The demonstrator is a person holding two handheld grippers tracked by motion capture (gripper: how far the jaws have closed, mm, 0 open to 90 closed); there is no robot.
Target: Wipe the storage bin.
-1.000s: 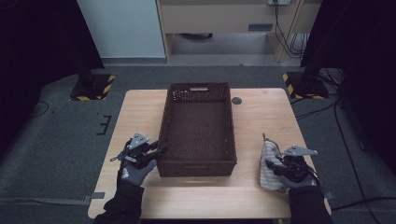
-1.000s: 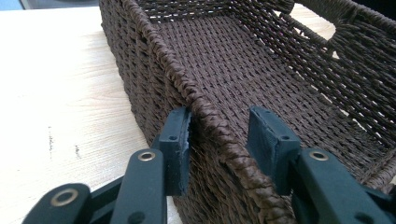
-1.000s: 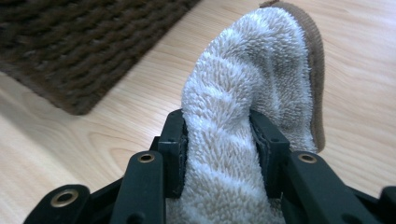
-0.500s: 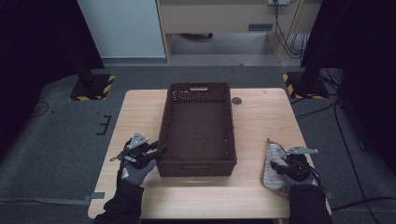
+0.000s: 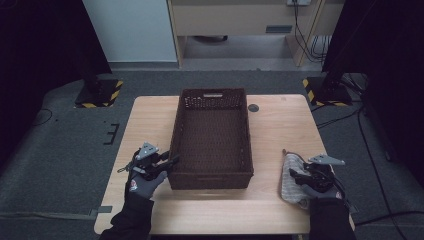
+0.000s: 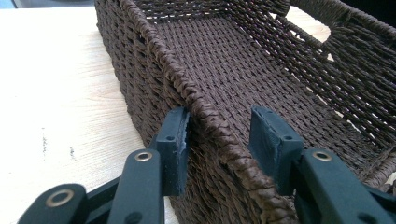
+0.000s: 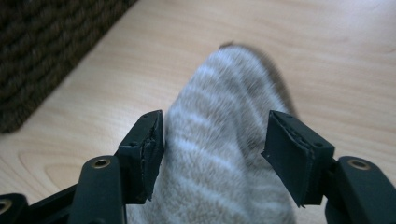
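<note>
While left tongs (image 6: pixel 219 140) gape astride basket (image 6: pixel 243 70) rim, right tongs (image 7: pixel 212 154) gape around striped cloth (image 7: pixel 224 154), unclamped.

— The striped cloth (image 7: pixel 219 158) runs off the bottom edge in the right gripper view, its far tip blurred!
— And that small dark disc (image 5: pixel 253 107) beyond the basket (image 5: pixel 212 172): too small to identify.

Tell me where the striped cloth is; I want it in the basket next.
In the high view the striped cloth lies on the table's near right side, right of the brown basket, between the open right tongs.
</note>
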